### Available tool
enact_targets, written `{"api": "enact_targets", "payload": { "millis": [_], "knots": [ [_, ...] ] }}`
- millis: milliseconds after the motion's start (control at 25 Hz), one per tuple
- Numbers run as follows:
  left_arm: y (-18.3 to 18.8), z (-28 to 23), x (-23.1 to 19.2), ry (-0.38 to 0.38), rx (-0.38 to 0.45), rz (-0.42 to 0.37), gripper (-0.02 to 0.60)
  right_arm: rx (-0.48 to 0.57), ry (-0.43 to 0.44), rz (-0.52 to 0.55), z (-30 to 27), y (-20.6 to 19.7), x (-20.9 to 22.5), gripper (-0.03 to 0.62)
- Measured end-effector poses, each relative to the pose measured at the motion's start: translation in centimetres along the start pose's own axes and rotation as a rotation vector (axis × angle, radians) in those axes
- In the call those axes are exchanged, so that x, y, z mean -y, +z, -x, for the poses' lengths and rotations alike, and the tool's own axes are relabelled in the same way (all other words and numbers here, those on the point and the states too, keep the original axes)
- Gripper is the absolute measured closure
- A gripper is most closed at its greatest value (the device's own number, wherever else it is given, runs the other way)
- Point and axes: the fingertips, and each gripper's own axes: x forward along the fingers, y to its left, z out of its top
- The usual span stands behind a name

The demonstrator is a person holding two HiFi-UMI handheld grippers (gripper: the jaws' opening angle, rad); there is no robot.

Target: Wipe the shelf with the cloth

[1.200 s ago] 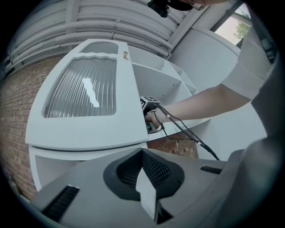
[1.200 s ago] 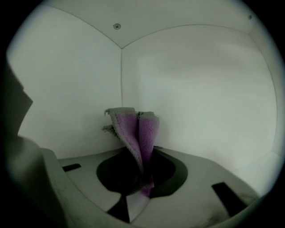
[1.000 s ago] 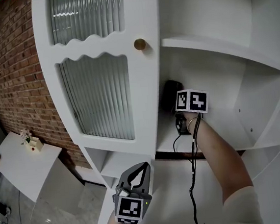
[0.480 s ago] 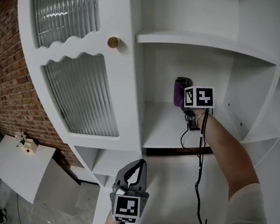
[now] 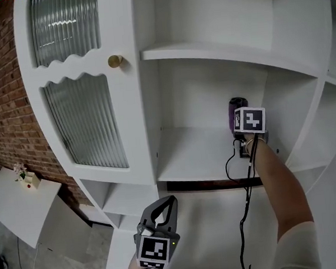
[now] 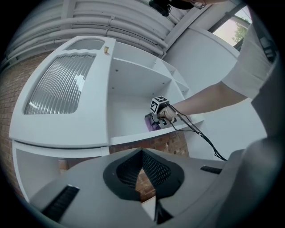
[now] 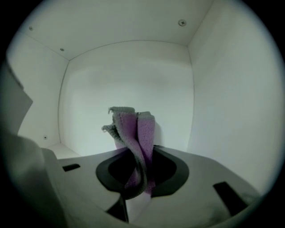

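1. Your right gripper (image 5: 242, 125) has slid rightward along the shelf (image 5: 200, 157) since a second ago, from just behind the door frame to near the compartment's right wall.
2. Its jaws are clamped on the purple cloth (image 5: 235, 108). In the right gripper view the cloth (image 7: 133, 133) stands bunched and upright beyond the jaw tips, close before the back wall.
3. You cannot tell from these views whether the cloth touches the wall or the shelf board.
4. Your left gripper (image 5: 163, 211) hangs low, in front of the cabinet and well apart from the shelf, its jaws closed on nothing.
5. A black cable (image 5: 245, 200) trails down along your right forearm.
6. The ribbed-glass door (image 5: 84, 121) with its brass knob (image 5: 115, 61) stands left of the open compartment.
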Motion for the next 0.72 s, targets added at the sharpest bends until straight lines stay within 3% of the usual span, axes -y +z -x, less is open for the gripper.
{"api": "enact_targets", "payload": {
  "millis": [360, 560, 720],
  "knots": [
    [0.2, -1.1, 2.6, -0.02, 0.0, 0.009, 0.569, 0.016, -0.083, -0.117, 0.1, -0.4, 4.6, 0.507],
    [0.1, -1.2, 3.5, -0.019, -0.004, 0.025, 0.569, 0.006, -0.076, -0.193, 0.3, -0.7, 4.8, 0.516],
    [0.1, -1.5, 4.3, -0.028, -0.004, 0.015, 0.569, 0.011, -0.053, -0.195, 0.7, -0.9, 4.7, 0.516]
  ]
}}
